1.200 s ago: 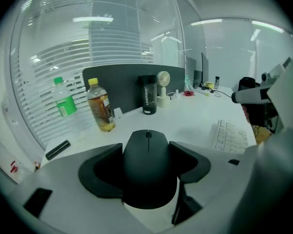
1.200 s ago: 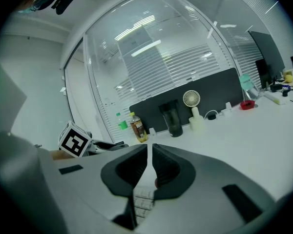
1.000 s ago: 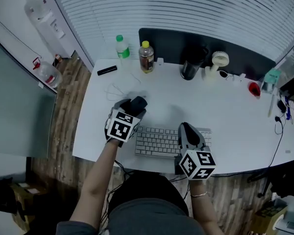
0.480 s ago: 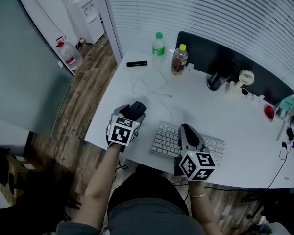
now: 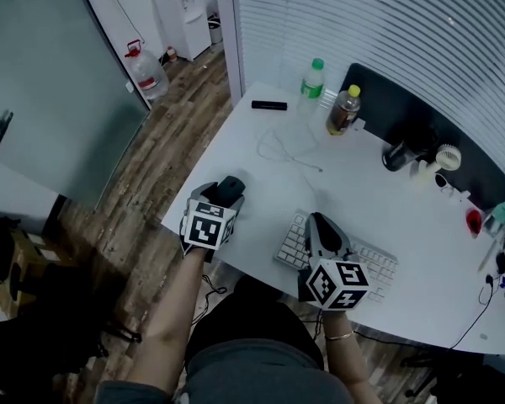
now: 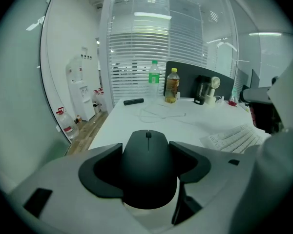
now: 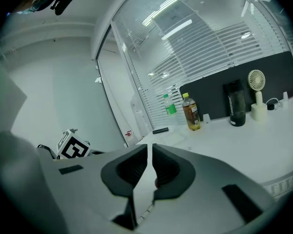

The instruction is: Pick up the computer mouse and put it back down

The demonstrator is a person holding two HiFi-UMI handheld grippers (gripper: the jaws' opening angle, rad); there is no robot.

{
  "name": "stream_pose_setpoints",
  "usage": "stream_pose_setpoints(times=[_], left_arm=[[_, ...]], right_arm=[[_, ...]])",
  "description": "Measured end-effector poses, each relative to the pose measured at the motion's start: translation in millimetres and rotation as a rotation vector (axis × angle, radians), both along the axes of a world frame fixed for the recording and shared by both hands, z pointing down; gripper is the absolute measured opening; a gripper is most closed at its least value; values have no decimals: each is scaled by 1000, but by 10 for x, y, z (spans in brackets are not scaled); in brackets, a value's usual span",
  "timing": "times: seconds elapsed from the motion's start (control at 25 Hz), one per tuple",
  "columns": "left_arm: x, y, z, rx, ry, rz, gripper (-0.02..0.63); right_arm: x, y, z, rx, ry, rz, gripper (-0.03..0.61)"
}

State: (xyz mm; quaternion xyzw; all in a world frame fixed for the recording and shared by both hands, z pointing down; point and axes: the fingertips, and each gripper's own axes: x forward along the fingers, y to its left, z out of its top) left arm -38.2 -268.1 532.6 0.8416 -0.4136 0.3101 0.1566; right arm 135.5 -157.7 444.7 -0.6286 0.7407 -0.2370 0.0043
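Observation:
The black computer mouse (image 5: 231,188) (image 6: 147,167) sits between the jaws of my left gripper (image 5: 221,194) (image 6: 146,156), which is shut on its two sides. It is over the left front corner of the white desk (image 5: 236,154); whether it touches the desk I cannot tell. My right gripper (image 5: 319,228) (image 7: 150,155) hovers over the left end of the white keyboard (image 5: 366,265), its jaws shut to a thin slit with nothing between them.
At the back of the desk stand a green-capped bottle (image 5: 313,78), an amber drink bottle (image 5: 345,110), a black mug (image 5: 396,156) and a small fan (image 5: 444,160). A black remote (image 5: 269,105) and a white cable (image 5: 286,152) lie mid-desk. Wood floor lies left of the desk edge.
The head view has swung left, showing more floor. Both grippers now sit further left over the desk; the left one, still shut on the mouse, is further from the keyboard.

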Motion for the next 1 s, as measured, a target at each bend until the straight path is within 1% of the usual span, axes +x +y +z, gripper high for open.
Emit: stream_pose_setpoints(times=[0.24,0.56,0.76,1.0], left_arm=[[-280,-4,82,-16,0,-72,302],[-535,23,237,-45,-7,-135,302],[-639,38,345,-59,-17,-149,302],[-676,26,416,-74,-19,-155,302]], right_arm=[[-195,-109,21,-11,5,-53,20],[-395,-220,76,-31,9,-109,18],[-496,-260,113,-43,13,-132,18],[-573,-315,148,-57,21,-148,19]])
